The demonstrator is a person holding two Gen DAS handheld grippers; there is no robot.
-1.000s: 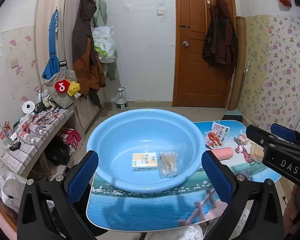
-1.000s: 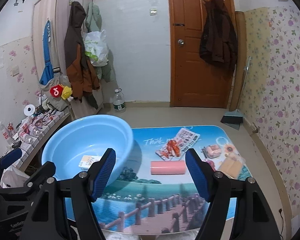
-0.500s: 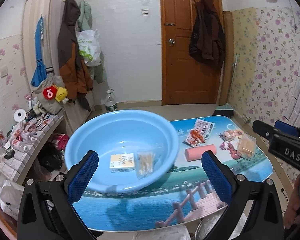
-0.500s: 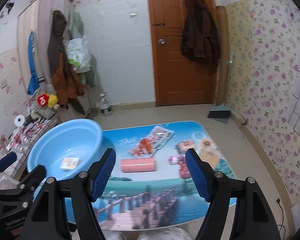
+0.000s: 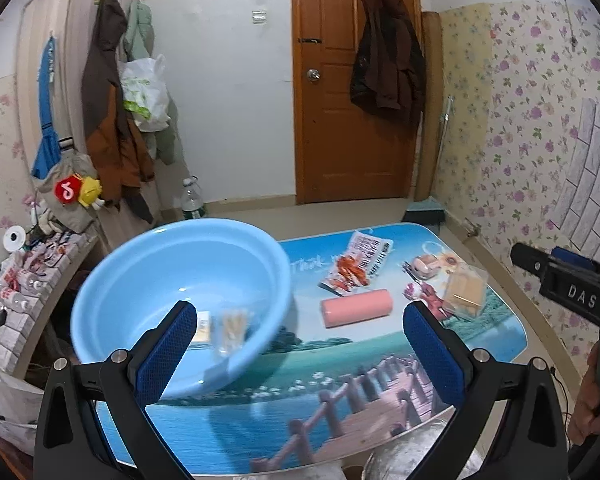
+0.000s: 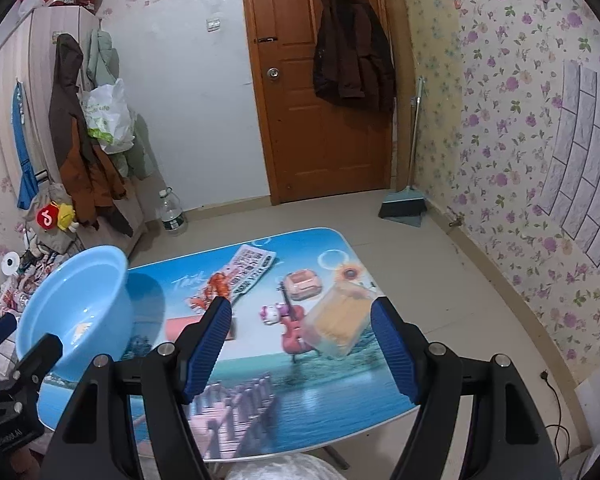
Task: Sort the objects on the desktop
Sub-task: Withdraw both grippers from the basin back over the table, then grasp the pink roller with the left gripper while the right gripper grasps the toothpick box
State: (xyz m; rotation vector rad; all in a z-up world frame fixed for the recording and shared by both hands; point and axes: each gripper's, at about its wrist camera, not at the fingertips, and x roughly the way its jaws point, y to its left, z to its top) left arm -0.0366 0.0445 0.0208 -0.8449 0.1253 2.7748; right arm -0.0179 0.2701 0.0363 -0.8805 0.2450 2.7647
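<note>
- My left gripper (image 5: 300, 344) gapes empty over the table (image 5: 340, 420)
- My right gripper (image 6: 300, 344) gapes empty before the clear box (image 6: 338, 326)
- Pink roll (image 5: 356, 307) lies beside the blue basin (image 5: 140, 264)

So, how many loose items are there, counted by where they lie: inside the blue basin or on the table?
Inside the round light-blue plastic basin: 2 (small yellow-white box, clear bag of cotton swabs).
On the picture-printed table: 4 (red-and-white snack packet, pink cylinder, small pink case, clear box with tan contents).
Total: 6.

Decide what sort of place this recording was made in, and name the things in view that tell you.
Most likely a room in someone's home. Coats hang on the wooden door and beside the wardrobe, a broom and dustpan lean in the corner, and floral wallpaper covers the wall.
</note>
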